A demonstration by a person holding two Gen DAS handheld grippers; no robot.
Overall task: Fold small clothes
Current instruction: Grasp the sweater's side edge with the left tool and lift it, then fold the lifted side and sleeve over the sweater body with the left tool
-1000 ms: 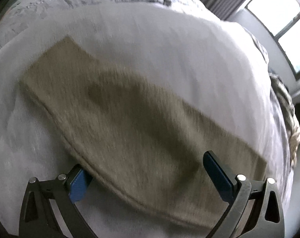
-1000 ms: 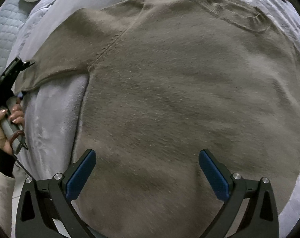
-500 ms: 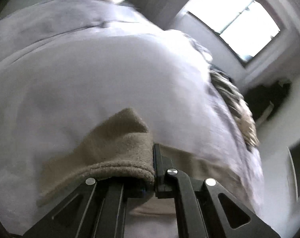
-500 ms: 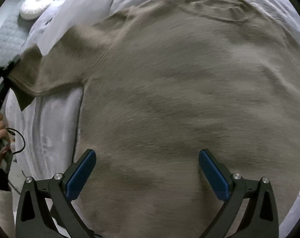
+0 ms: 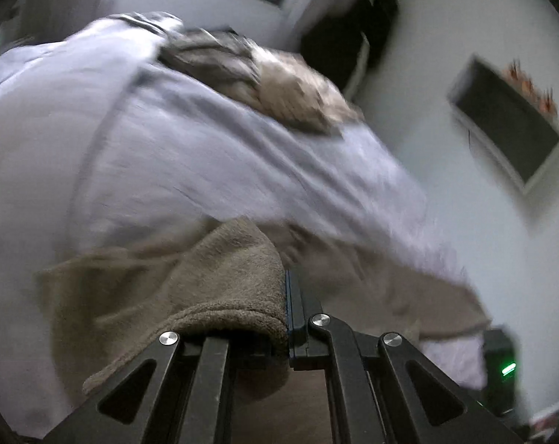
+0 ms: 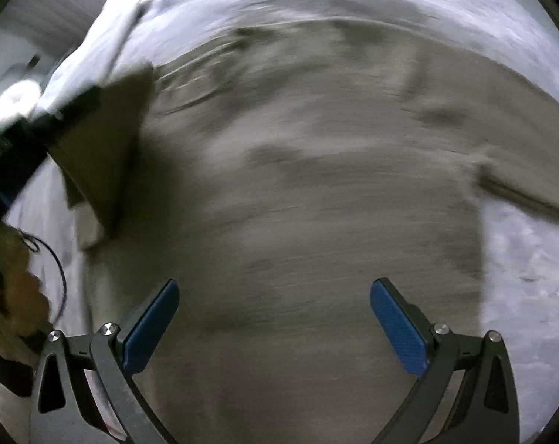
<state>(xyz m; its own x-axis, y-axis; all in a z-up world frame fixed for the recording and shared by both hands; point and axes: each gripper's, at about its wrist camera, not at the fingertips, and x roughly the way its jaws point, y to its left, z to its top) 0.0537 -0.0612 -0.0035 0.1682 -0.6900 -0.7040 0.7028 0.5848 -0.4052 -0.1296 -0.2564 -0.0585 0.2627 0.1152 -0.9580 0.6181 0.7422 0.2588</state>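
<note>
On pale grey bedding (image 6: 531, 277), left gripper (image 5: 287, 296) clamps the taupe fuzzy knit sweater (image 6: 316, 203) sleeve; right gripper (image 6: 274, 327) jaws apart. Lay sleeve squarely across body.

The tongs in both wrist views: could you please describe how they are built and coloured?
Each pair of tongs, left tongs and right tongs, has black skeletal arms with triangular cut-outs and silver round bolt heads. The fingers carry flat blue textured pads. A thin black cable loops beside the left hand.
</note>
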